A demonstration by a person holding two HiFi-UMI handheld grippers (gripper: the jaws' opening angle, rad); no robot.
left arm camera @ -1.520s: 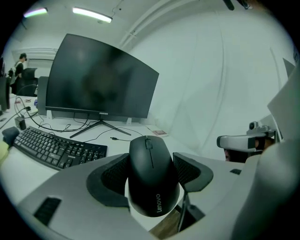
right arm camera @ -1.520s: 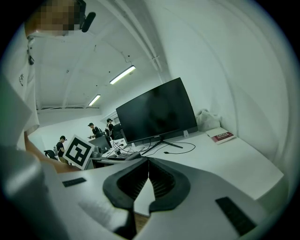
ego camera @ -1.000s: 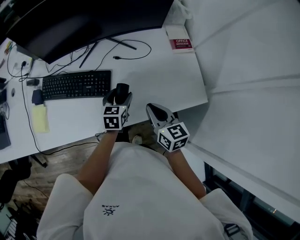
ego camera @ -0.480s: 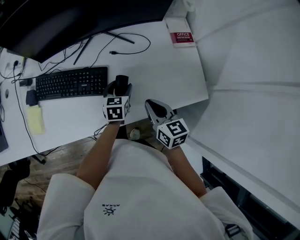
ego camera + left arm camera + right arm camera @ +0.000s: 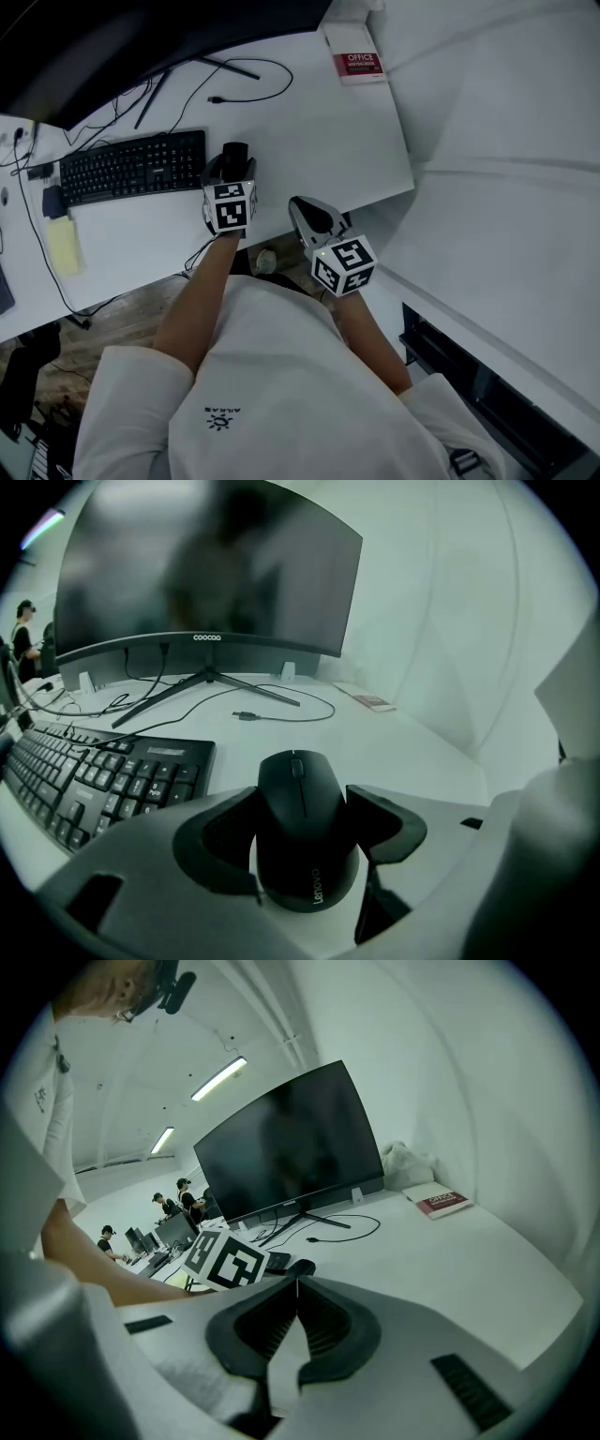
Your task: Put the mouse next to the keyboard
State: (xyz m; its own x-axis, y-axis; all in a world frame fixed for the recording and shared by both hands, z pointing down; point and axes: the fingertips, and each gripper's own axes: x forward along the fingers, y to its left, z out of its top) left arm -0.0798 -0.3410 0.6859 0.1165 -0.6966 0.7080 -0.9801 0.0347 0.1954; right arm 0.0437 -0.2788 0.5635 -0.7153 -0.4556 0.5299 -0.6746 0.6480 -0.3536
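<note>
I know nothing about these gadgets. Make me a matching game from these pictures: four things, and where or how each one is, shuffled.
1 mouse
2 keyboard
3 red book
4 right gripper

a far right corner of the desk
b jaws together, empty
c between the jaws of the left gripper
d on the desk, left of the mouse

Pairs: 1-c, 2-d, 3-a, 4-b

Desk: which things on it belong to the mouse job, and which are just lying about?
In the job: mouse, keyboard, left gripper clamped on the mouse.
Lying about: monitor, red book, loose cable, yellow pad.
</note>
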